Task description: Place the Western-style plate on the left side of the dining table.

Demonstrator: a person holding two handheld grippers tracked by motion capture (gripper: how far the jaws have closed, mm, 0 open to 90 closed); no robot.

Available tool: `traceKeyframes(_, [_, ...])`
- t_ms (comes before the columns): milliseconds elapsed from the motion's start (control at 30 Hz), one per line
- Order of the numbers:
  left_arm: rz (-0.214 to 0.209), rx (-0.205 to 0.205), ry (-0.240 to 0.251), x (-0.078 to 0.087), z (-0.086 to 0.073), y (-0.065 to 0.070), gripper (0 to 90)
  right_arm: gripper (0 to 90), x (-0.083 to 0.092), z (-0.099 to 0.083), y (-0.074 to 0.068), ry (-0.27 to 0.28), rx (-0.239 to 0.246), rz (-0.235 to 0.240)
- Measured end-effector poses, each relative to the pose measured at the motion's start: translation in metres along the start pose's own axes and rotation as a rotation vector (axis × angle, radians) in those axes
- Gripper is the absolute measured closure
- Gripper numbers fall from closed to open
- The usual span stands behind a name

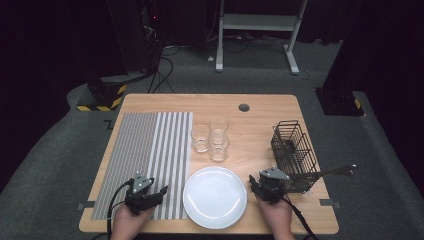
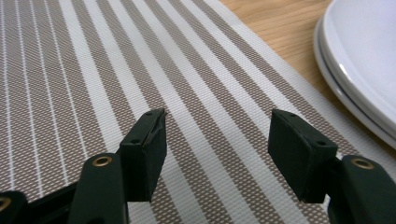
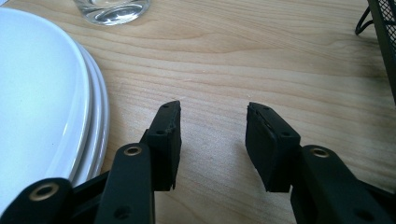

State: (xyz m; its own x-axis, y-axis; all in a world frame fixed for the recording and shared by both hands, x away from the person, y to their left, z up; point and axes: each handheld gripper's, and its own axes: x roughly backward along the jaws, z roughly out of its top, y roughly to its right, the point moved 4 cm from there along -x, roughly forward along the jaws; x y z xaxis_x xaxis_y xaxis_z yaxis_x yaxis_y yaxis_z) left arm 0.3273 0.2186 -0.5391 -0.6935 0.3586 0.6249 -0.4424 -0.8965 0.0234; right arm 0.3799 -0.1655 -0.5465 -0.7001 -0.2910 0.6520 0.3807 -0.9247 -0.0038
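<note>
Left tongs [image 1: 159, 192] stood apart with nothing between, low over the striped mat [image 1: 145, 160] at the table's [image 1: 260, 107] near left corner; right tongs [image 1: 253, 184] likewise gaped on bare wood by the near edge. They flanked the stacked white plates [image 1: 215, 197], probably staged to lift them. Glasses [image 1: 210, 138] behind and wire basket [image 1: 294, 155] at the right edge left open wood around the plates.

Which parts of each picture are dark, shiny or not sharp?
High view: the room is dark beyond the lit table. Left gripper view: the jaws are sharp, the placemat softens far off. Right gripper view: light glares on the plates, and the glass is blurred.
</note>
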Motion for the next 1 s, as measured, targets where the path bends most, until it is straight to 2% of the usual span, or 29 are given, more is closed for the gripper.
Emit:
traceKeyframes(100, [-0.008,-0.003,0.006,0.0,0.001,0.001,38.7,59.9,0.0,0.0,-0.001,0.007,0.016,0.007])
traceKeyframes(133, [-0.022,0.0,0.009,0.001,0.002,0.003,39.6,61.5,0.001,0.0,-0.001,0.015,0.023,0.013])
traceKeyframes(300, [-0.055,0.017,0.03,0.004,0.008,0.005,40.7,61.4,0.002,0.0,-0.002,0.026,0.032,0.013])
traceKeyframes(333, [-0.061,0.009,0.033,0.005,0.01,0.006,40.7,61.5,0.003,0.0,-0.002,0.032,0.035,0.012])
traceKeyframes(367, [-0.074,0.01,0.024,0.004,0.012,0.009,40.6,62.0,0.003,0.0,-0.003,0.041,0.045,0.012])
traceKeyframes(500, [-0.079,0.021,0.011,0.002,0.017,0.013,37.5,62.2,0.005,0.0,-0.003,0.046,0.051,0.016])
traceKeyframes(600, [-0.094,0.024,0.018,-0.001,0.025,0.017,36.7,62.3,0.008,0.0,-0.004,0.066,0.083,-0.005])
traceKeyframes(733, [-0.116,0.031,0.029,-0.005,0.027,0.021,36.0,64.2,0.013,0.001,-0.003,0.111,0.095,0.0])
traceKeyframes(767, [-0.133,0.043,0.029,-0.006,0.027,0.023,36.0,64.2,0.013,0.001,-0.003,0.111,0.095,0.0])
traceKeyframes(800, [-0.151,0.045,0.023,-0.009,0.025,0.027,35.1,65.4,0.017,0.003,-0.003,0.099,0.075,0.019])
traceKeyframes(1000, [-0.183,0.043,0.017,-0.011,0.02,0.035,35.0,64.1,0.025,0.005,-0.004,0.114,0.055,0.041])
